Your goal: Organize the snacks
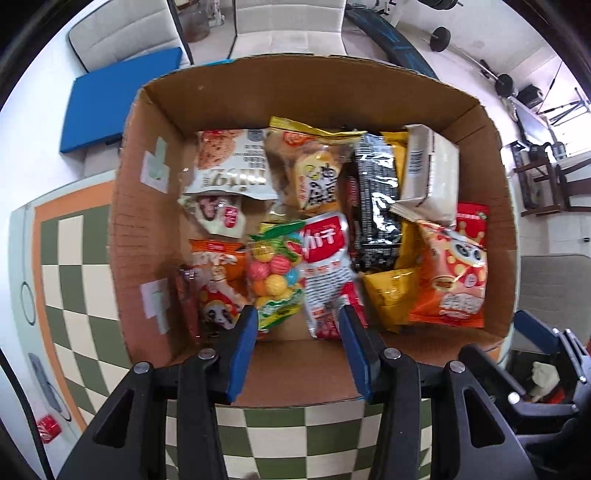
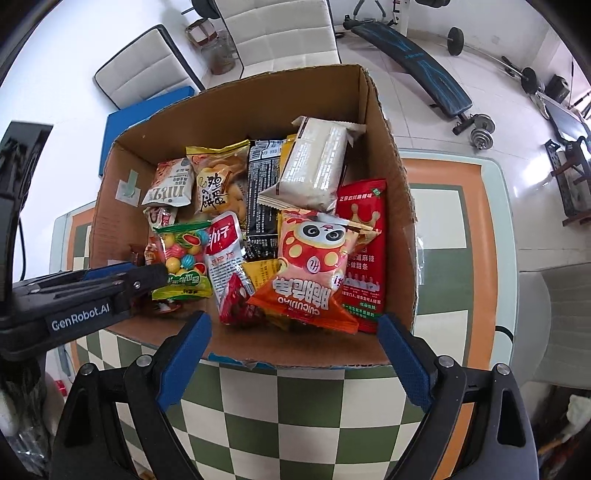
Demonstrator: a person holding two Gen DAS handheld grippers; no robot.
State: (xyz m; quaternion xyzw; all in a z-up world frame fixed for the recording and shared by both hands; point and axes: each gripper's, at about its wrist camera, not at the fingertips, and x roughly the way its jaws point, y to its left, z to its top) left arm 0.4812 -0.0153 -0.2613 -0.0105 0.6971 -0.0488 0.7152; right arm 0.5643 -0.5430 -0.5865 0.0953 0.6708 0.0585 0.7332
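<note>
An open cardboard box [image 1: 295,85] [image 2: 258,107] on the checkered table holds several snack packs. My left gripper [image 1: 297,314] [image 2: 159,275] points straight down into its near left part, narrowly shut around the lower end of a clear bag of coloured candy balls [image 1: 273,273] [image 2: 183,258]. A red-and-white packet [image 1: 325,254] [image 2: 223,240] lies beside the bag, under the right finger. My right gripper [image 2: 293,317] hangs wide open over the box's near edge with nothing in it. Below it lies an orange panda bag [image 2: 314,266] [image 1: 454,273].
Also in the box are a black packet [image 2: 262,199], a white wrapped pack [image 2: 314,166] and a red bag [image 2: 364,240] against the right wall. A blue pad [image 1: 122,99] lies behind the box. White chairs [image 2: 280,33] and a weight bench [image 2: 417,59] stand beyond the table.
</note>
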